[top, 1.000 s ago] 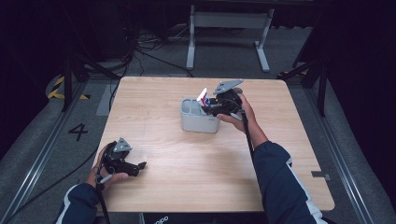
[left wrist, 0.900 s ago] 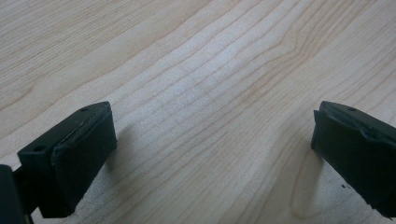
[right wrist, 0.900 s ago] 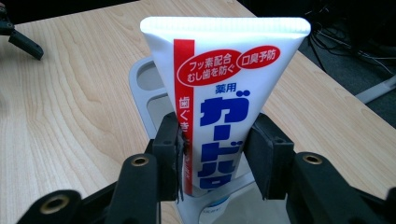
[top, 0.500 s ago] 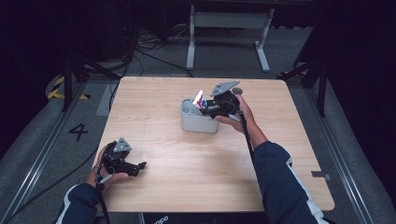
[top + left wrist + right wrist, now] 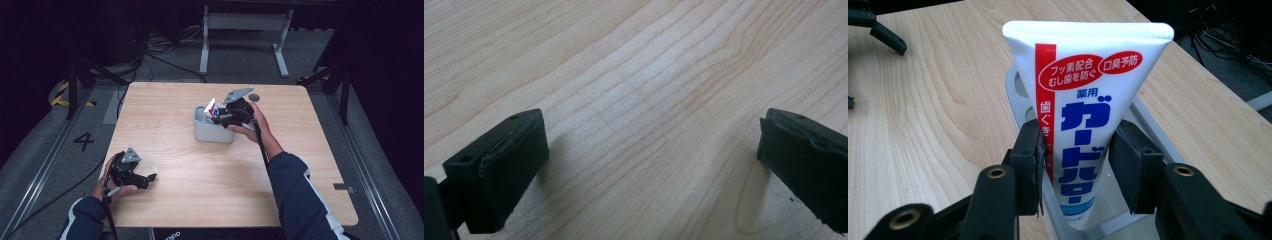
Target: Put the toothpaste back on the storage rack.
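Wooden table (image 5: 210, 170): we are lowering toothpaste (image 5: 1083, 115) into the grey bin (image 5: 214, 131).
Right gripper (image 5: 1075, 160) is staying clamped on it, tube sinking deeper; left gripper (image 5: 644, 155) is gaping beside.

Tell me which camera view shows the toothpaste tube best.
The right gripper view: the toothpaste tube stands close up between the jaws, its label readable. The high view shows the tube as a small slanted shape at the grey container.

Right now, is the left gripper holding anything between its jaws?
No. In the left gripper view the left gripper stands wide open, with bare wooden table between its jaws.
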`<action>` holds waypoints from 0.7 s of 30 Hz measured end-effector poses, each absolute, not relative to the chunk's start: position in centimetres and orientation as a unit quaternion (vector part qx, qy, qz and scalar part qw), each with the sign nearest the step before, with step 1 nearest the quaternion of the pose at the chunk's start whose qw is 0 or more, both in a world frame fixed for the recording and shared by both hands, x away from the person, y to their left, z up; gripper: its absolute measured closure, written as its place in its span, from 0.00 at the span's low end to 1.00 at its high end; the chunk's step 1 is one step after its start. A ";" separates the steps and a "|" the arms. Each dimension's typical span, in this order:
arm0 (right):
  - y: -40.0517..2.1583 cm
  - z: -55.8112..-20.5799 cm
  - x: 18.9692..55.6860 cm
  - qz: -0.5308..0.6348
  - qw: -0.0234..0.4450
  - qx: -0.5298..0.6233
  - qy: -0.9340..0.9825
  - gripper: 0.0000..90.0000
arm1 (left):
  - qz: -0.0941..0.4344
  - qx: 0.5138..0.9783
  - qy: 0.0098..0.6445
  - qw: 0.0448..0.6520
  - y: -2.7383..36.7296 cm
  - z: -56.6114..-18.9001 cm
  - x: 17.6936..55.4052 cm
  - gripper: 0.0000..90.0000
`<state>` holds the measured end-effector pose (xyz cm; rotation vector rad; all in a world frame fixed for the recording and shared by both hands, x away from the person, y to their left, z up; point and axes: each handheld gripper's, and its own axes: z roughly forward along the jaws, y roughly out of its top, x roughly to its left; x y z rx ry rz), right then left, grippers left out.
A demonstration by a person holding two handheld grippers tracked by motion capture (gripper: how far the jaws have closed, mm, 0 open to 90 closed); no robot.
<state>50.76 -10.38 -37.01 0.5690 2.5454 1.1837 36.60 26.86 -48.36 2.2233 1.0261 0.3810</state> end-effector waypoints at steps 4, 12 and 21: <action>-10.6 -37.1 50.9 0.407 0.142 0.210 0.878 0.61 | 0.145 0.848 0.392 0.326 26.9 -48.4 36.6 0.01; -11.2 -36.6 50.7 0.420 0.143 0.215 0.870 0.64 | 0.145 0.848 0.391 0.326 26.9 -48.4 36.6 0.01; -11.7 -36.6 50.3 0.414 0.152 0.215 0.871 0.61 | 0.145 0.848 0.391 0.326 26.9 -48.4 36.6 0.01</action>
